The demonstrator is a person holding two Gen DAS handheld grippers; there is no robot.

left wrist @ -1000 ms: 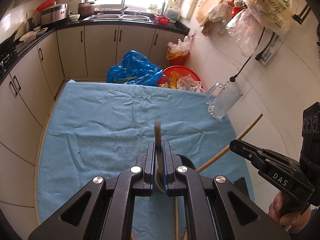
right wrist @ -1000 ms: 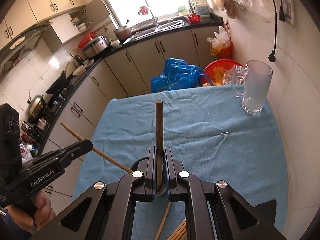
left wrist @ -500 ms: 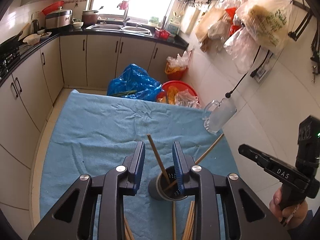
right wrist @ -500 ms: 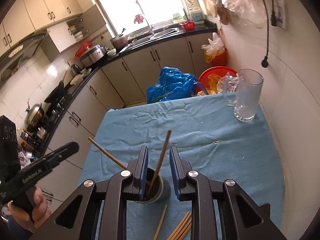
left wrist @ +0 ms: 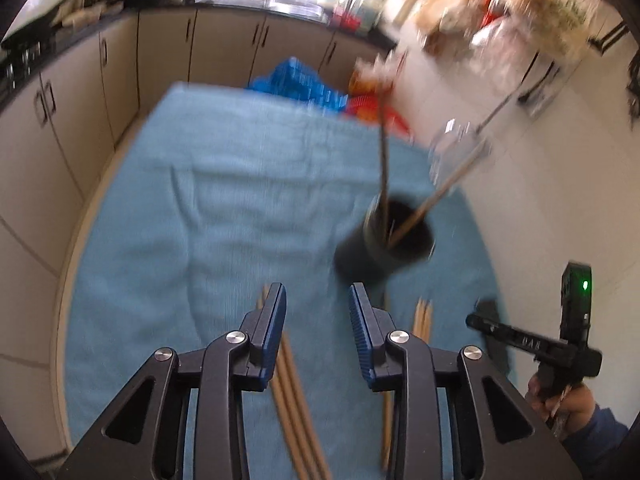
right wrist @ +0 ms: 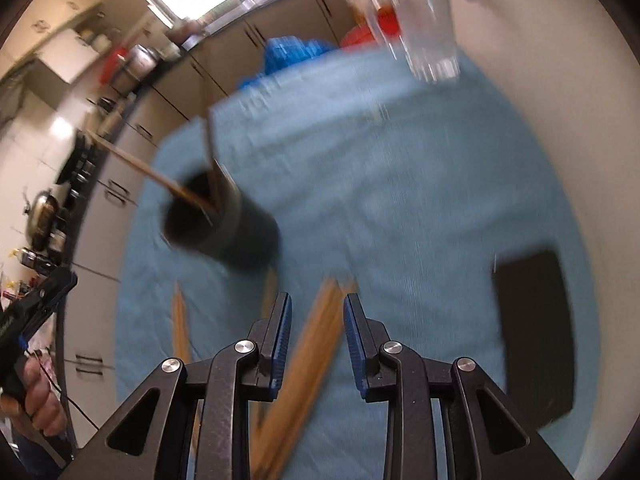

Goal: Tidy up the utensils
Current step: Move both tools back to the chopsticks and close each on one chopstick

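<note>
Motion blur leaves no text, label or number readable in either view.

Wooden chopsticks [left wrist: 298, 408], matt dark holder [left wrist: 384, 244], soft blue cloth [left wrist: 224, 200].

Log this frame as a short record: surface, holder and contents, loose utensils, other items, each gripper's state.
surface: blue cloth
holder: dark cup, upright, two chopsticks leaning inside
loose chopsticks: flat on the cloth, near both grippers
glass mug: at the far edge, by the wall
black pad: lying on the cloth
left gripper: jaws just opened, nothing between them
right gripper: jaws just opened, over loose chopsticks, none gripped
</note>
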